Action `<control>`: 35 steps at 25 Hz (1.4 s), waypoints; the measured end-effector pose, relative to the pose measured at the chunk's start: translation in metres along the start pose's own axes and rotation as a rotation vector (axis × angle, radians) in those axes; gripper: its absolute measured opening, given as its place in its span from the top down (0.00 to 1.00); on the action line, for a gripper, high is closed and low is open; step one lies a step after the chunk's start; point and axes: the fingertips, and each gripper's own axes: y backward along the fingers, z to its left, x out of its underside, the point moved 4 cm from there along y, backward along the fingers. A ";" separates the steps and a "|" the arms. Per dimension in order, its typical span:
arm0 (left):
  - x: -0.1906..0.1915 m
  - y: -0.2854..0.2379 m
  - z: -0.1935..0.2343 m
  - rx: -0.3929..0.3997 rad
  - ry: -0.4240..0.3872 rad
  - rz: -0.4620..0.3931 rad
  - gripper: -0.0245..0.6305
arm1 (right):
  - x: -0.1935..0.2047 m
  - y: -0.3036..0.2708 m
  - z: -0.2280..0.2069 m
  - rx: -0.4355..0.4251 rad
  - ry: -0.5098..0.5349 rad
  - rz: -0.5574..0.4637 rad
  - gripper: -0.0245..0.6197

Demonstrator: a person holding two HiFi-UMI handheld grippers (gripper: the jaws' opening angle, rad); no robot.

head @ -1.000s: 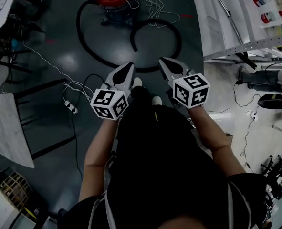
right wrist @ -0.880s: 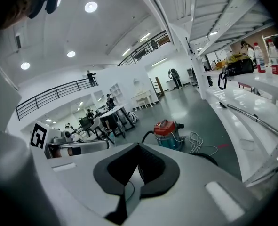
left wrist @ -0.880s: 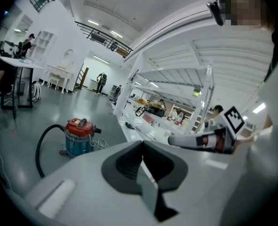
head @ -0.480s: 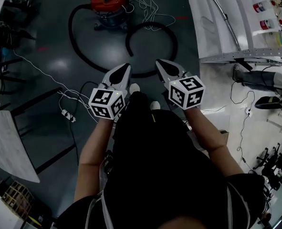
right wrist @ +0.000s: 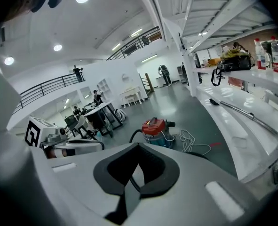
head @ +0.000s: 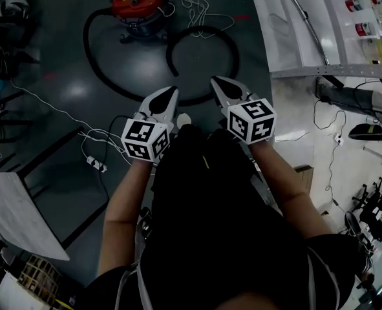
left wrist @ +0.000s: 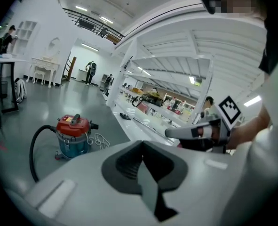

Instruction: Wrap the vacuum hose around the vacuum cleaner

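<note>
The vacuum cleaner [head: 137, 2], red on top with a blue drum, stands on the dark floor at the far top of the head view. Its black hose [head: 94, 63] leaves its left side and lies in a wide loop that curls back to a free end [head: 171, 57]. A white power cord [head: 200, 8] lies bunched to its right. My left gripper [head: 171, 90] and right gripper [head: 215, 81] hang side by side above the near bend of the loop, both shut and empty. Each gripper view shows the vacuum [left wrist: 74, 134] [right wrist: 155, 128] ahead, beyond the shut jaws.
A long white workbench [head: 294, 37] with a metal tube [head: 304, 18] runs along the right. A white table top [head: 16, 212] and black frames stand at the left. A thin white cable with a power strip [head: 95, 163] trails across the floor near my left arm.
The person has stepped forward with both grippers held together and slightly lower. In the head view the vacuum and hose loop have slid left. Both grippers stay shut.
</note>
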 end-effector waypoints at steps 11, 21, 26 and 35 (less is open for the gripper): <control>0.000 -0.069 -0.008 0.089 -0.059 0.056 0.95 | 0.014 -0.023 -0.059 0.041 -0.036 0.019 0.97; 0.027 -0.170 -0.017 -0.017 -0.047 0.053 0.95 | 0.018 -0.050 -0.160 0.001 -0.026 0.061 0.97; 0.052 -0.217 0.004 -0.098 -0.002 0.077 0.95 | 0.033 -0.084 -0.198 -0.050 0.009 0.121 0.97; 0.100 -0.266 0.046 -0.163 0.033 0.085 0.95 | 0.065 -0.152 -0.234 -0.088 0.045 0.133 0.97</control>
